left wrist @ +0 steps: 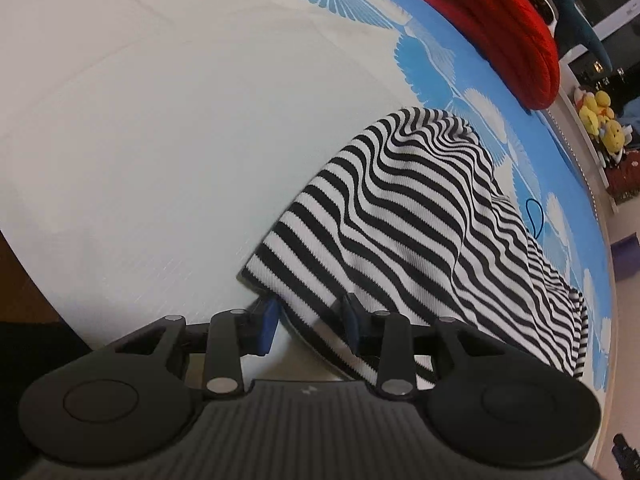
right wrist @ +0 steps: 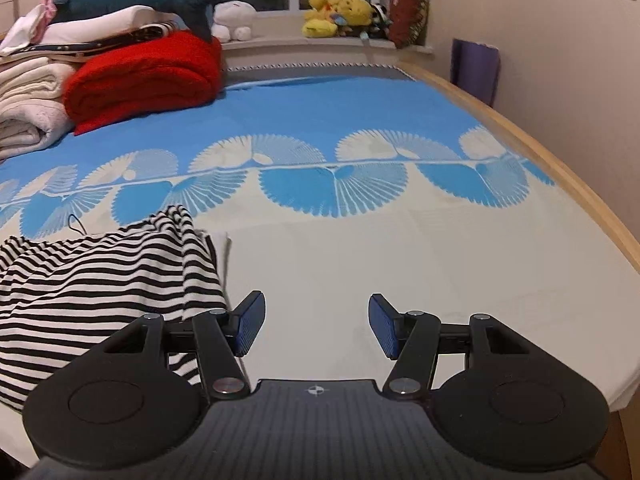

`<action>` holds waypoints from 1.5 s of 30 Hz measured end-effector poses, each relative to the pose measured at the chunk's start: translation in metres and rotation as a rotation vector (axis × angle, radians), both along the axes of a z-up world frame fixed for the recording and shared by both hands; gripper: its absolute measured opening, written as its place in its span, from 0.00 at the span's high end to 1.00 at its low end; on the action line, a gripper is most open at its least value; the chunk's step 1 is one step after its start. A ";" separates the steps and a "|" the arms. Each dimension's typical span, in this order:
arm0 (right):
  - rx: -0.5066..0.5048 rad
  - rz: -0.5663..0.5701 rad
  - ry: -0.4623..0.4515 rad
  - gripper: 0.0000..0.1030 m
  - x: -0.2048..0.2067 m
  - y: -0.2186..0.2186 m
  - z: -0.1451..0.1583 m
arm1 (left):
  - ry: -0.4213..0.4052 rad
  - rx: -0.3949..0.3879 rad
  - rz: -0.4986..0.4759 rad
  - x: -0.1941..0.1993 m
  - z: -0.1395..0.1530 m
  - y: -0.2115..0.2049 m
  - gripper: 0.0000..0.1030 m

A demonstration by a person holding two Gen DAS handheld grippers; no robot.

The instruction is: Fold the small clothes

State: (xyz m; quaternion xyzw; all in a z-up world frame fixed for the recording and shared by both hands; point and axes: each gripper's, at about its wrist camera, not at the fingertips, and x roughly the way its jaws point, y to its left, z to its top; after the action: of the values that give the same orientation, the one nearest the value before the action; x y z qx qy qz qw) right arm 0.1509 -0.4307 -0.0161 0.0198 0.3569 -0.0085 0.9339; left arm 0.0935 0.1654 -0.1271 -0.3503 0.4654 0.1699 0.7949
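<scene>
- Striped garment (left wrist: 404,216) heaped on white part of bed sheet (left wrist: 140,128), just short of blue fan-print band; black and white stripes, rumpled, near edge raised.
- Left tool (left wrist: 310,322): blue pads spread, garment hem draped between and over them — no pinch visible.
- Right tool (right wrist: 316,326): spread wide, nothing between pads, over bare sheet just beside garment's right edge.
- Red blanket (right wrist: 144,76) folded at far end of bed, beside white towels (right wrist: 28,96) — well apart from garment.
</scene>
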 end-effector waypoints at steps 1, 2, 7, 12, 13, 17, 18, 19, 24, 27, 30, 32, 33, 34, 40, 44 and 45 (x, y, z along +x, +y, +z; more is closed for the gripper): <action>0.004 -0.005 0.003 0.42 0.001 -0.001 -0.001 | 0.000 -0.003 0.006 0.001 -0.001 0.001 0.62; 0.007 -0.009 0.006 0.42 0.001 -0.002 -0.002 | 0.000 -0.006 0.012 0.002 -0.001 0.001 0.62; 0.008 -0.019 0.012 0.42 0.003 -0.004 -0.003 | -0.003 0.003 0.024 0.008 -0.001 -0.001 0.64; 0.002 -0.020 0.018 0.42 0.004 -0.005 -0.005 | -0.015 0.030 0.002 0.012 0.000 -0.007 0.87; 0.002 -0.022 0.019 0.42 0.004 -0.006 -0.005 | -0.020 0.047 -0.010 0.013 0.002 -0.009 0.89; 0.007 -0.027 0.021 0.42 0.004 -0.007 -0.005 | -0.034 0.129 -0.060 0.014 0.012 -0.020 0.91; 0.010 -0.027 0.020 0.42 0.004 -0.008 -0.005 | -0.036 0.140 -0.064 0.014 0.015 -0.022 0.91; 0.012 -0.027 0.020 0.42 0.003 -0.008 -0.004 | -0.039 0.149 -0.067 0.014 0.019 -0.024 0.91; 0.016 -0.029 0.018 0.42 0.005 -0.012 -0.004 | -0.025 0.214 -0.106 0.027 0.051 -0.042 0.92; 0.025 -0.034 0.014 0.42 0.007 -0.016 -0.003 | -0.060 0.252 -0.145 0.042 0.081 -0.064 0.93; 0.038 -0.044 0.012 0.42 0.008 -0.022 -0.002 | -0.142 0.309 -0.233 0.059 0.119 -0.107 0.94; 0.052 -0.055 0.007 0.42 0.008 -0.026 -0.001 | -0.208 0.341 -0.328 0.070 0.144 -0.148 0.94; 0.061 -0.063 0.005 0.42 0.008 -0.029 0.000 | -0.239 0.358 -0.387 0.075 0.155 -0.173 0.94; 0.072 -0.073 0.005 0.42 0.007 -0.032 0.000 | -0.265 0.373 -0.447 0.078 0.162 -0.201 0.94; 0.114 -0.117 -0.001 0.42 0.008 -0.042 0.001 | -0.381 0.463 -0.869 0.064 0.157 -0.371 0.94; 0.134 -0.130 -0.011 0.42 0.006 -0.045 0.001 | -0.328 0.394 -1.169 0.047 0.127 -0.425 0.85; 0.143 -0.132 -0.015 0.42 0.006 -0.046 0.002 | -0.338 0.410 -1.165 0.044 0.126 -0.422 0.85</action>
State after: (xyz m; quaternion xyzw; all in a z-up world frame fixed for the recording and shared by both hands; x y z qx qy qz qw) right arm 0.1564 -0.4767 -0.0144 0.1100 0.3476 -0.0443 0.9301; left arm 0.1371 -0.2570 -0.0009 0.0972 0.4056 -0.2623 0.8702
